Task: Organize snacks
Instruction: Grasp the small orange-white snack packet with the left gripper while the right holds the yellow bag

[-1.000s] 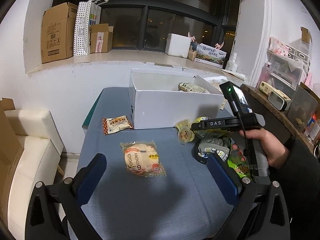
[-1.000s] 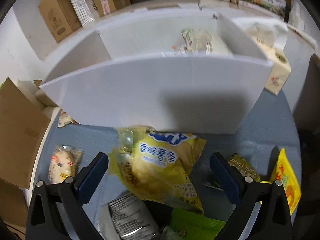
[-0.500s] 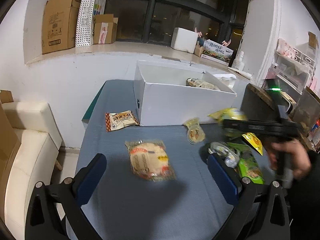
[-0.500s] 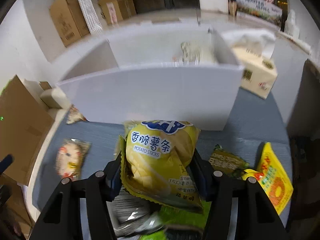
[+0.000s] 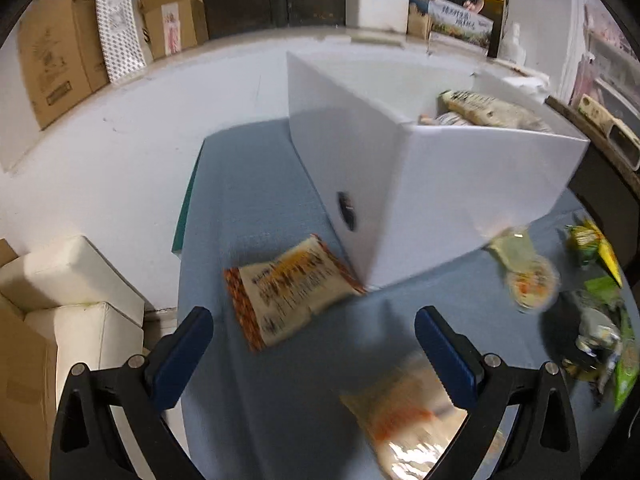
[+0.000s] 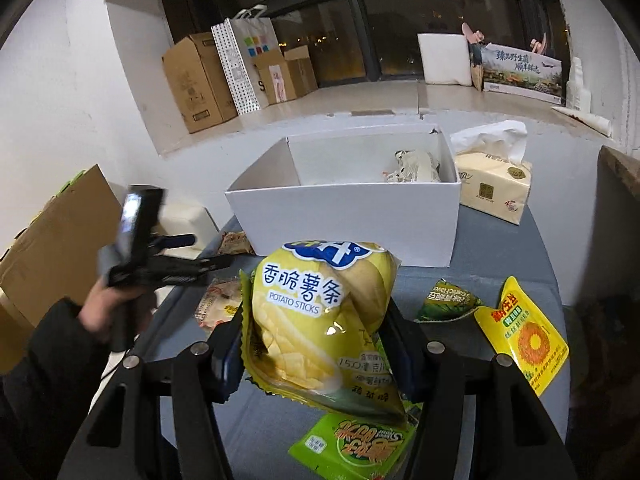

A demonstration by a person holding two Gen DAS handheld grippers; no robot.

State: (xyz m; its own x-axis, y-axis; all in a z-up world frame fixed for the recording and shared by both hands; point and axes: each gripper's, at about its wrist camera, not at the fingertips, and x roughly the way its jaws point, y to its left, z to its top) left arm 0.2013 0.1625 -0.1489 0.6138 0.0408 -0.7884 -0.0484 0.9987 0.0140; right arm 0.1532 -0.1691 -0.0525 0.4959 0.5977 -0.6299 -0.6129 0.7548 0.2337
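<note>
Your right hand-held gripper (image 6: 316,344) has changed most: a second ago its fingers stood spread on either side of the yellow potato-stick bag (image 6: 320,320) as it lay on the pile, and now they are pinched on the bag's sides and you have raised it clear of the bench (image 6: 500,248), with the green packet (image 6: 352,448) left lying below it. That means one snack is in hand and the pick is done; what remains for it, as I judge it, is the carry over the near wall of the white box (image 6: 348,224), which stands straight ahead of the bag and already holds a few packets at its back right. Your left hand-held gripper (image 5: 312,344) has swung too, off the round bread packet (image 5: 416,412), which now sits blurred under its right finger, and toward the orange-edged packet (image 5: 288,284) lying against the box's near corner (image 5: 396,200). Its fingers are spread wide and grip nothing; that packet lies just ahead of them, between the two tips and a little beyond, flat on the blue cloth. Smaller snacks, a jelly cup (image 5: 530,286) among them, lie well to the right.
</note>
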